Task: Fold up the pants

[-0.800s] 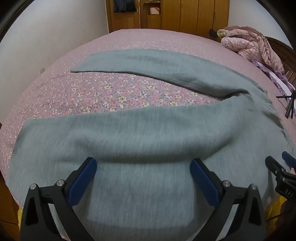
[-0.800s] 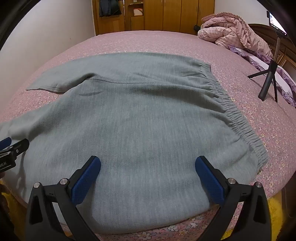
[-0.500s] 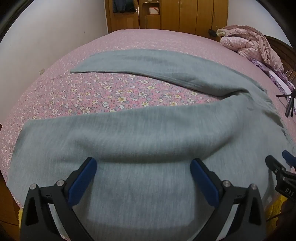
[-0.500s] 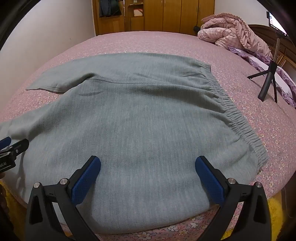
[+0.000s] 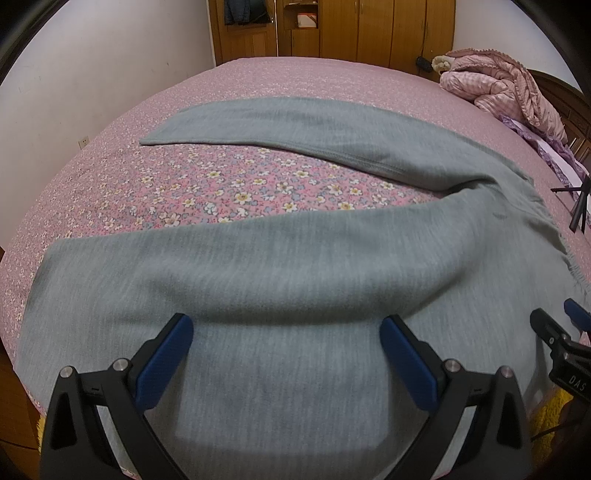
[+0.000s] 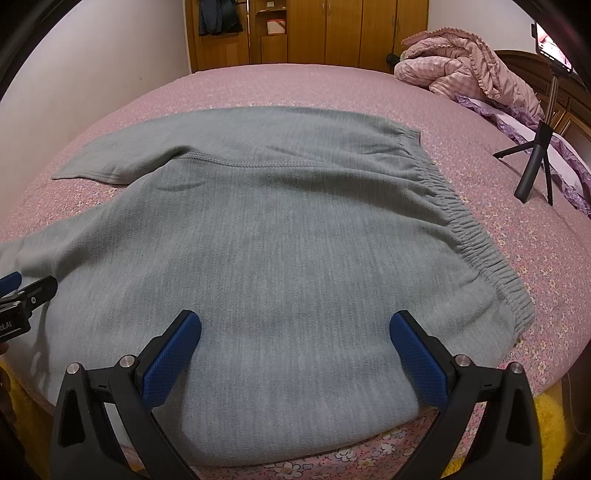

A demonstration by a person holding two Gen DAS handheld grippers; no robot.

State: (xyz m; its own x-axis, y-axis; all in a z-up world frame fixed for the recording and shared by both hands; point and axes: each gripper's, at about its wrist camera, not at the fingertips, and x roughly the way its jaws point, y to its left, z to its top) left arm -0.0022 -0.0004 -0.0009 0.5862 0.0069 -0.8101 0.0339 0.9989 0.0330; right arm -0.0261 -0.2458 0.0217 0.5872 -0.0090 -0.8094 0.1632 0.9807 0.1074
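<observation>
Nothing shifted since earlier frames; grey sweatpants [image 6: 280, 236] spread flat, legs toward 9 o'clock, for folding; left gripper [image 5: 286, 343], right gripper [image 6: 295, 339] fully spread, empty, poised above fabric

A big bed [image 6: 332, 85] is covered by a pink sheet with little flowers; a pink blanket [image 6: 461, 62] is piled at its far right corner; a small black tripod [image 6: 535, 166] is stood nearby; brown cupboards [image 5: 369, 33] are seen behind.
</observation>
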